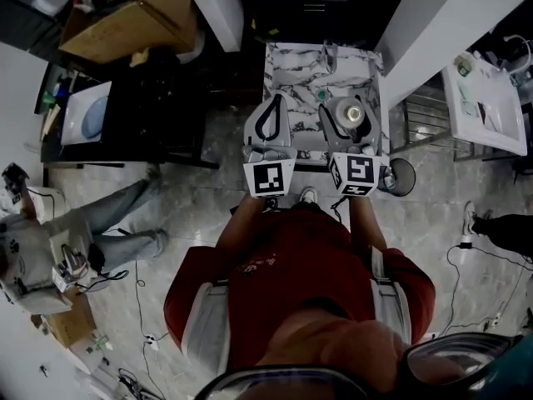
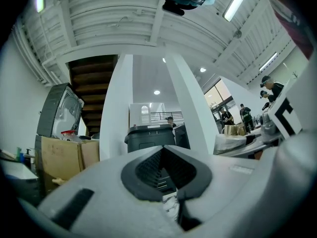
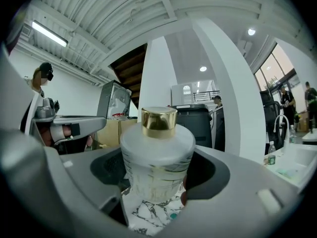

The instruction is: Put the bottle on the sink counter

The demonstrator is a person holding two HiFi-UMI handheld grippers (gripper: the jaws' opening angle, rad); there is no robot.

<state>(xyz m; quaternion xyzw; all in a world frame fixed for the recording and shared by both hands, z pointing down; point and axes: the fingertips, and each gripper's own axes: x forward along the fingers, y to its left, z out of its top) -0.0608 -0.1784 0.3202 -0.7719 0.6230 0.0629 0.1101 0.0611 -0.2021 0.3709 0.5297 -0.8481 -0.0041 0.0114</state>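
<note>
A frosted white bottle [image 3: 157, 157] with a gold cap [image 1: 354, 112] stands upright between the jaws of my right gripper [image 3: 159, 185], whose pads close against its sides. Below it lies a marble-patterned counter top [image 1: 304, 73], also showing under the bottle as marble [image 3: 148, 217]; whether the bottle's base touches it I cannot tell. In the head view my right gripper [image 1: 347, 113] is over the counter's right half. Beside it, over the left half, my left gripper [image 1: 271, 111] is shut and holds nothing. Its jaws [image 2: 166, 175] leave only the pads' diamond-shaped hole.
A small round bin [image 1: 401, 176] stands on the floor right of the counter, a white washbasin [image 1: 487, 107] further right. White pillars flank the counter. A black table [image 1: 125, 132] and cardboard box [image 1: 125, 19] are at left, where a person [image 1: 50, 248] sits.
</note>
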